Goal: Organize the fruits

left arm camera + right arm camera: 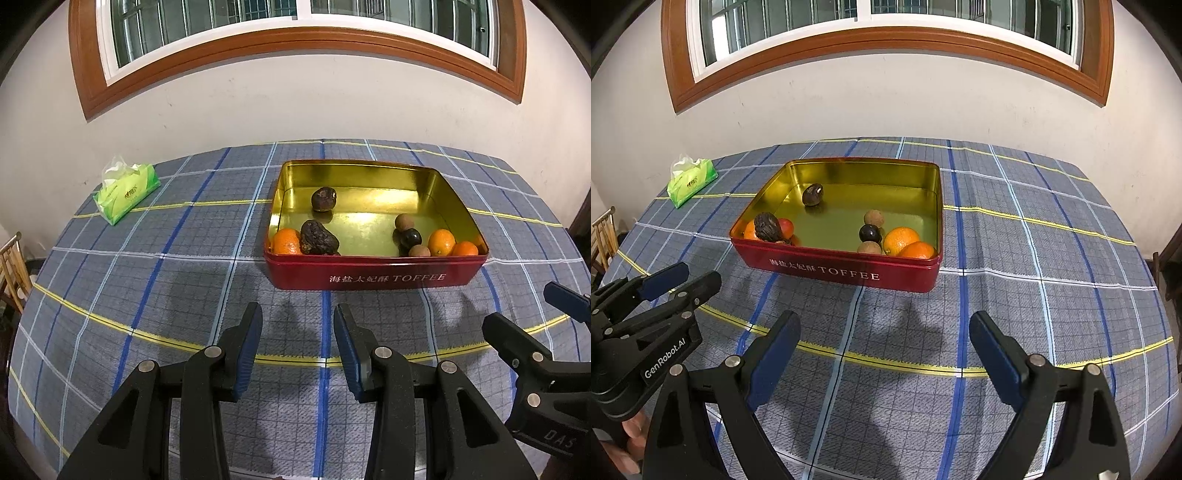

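Note:
A red toffee tin [373,273] [849,271] with a gold inside stands on the checked tablecloth. It holds oranges [441,242] [899,239], dark wrinkled fruits [318,238] [767,227], small brown round fruits [403,222] [874,218] and a dark round fruit [410,238] [870,233]. My left gripper [297,317] is open and empty, above the cloth in front of the tin. My right gripper [884,325] is open wider and empty, also in front of the tin. Each gripper shows at the edge of the other's view.
A green tissue pack [127,194] [692,181] lies at the table's far left. A white wall with a wood-framed window is behind the table. A wooden chair [13,273] stands at the left edge.

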Demonstrator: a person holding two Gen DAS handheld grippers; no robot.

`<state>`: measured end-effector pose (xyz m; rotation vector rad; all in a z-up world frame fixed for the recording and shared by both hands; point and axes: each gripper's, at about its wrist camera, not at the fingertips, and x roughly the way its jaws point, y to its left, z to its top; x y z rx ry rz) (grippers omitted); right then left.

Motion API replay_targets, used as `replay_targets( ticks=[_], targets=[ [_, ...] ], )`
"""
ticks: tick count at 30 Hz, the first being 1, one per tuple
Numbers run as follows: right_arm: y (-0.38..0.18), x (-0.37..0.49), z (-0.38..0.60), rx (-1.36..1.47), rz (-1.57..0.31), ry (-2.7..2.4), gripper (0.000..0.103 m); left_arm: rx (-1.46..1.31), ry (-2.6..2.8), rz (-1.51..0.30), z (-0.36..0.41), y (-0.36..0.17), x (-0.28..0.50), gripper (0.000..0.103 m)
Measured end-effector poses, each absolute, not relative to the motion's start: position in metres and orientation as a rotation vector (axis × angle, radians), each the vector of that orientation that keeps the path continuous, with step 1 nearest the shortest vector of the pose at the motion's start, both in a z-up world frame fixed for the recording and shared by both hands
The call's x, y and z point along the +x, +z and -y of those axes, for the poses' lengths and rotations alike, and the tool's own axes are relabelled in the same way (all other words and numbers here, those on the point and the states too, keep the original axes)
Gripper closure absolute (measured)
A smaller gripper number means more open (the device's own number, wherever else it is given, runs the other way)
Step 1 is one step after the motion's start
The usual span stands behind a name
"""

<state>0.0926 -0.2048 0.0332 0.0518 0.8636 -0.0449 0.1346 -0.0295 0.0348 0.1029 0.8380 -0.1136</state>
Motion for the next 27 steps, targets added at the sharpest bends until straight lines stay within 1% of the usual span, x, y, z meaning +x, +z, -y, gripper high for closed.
replay_targets(
  ticks=[27],
  targets=[
    [0.0314, 0.0939, 0.2067, 0.062, -0.872, -0.047, 0.012, 0.114, -0.126, -0.839, 0.0359, 0.0336, 0.1339, 0.061]
  ],
)
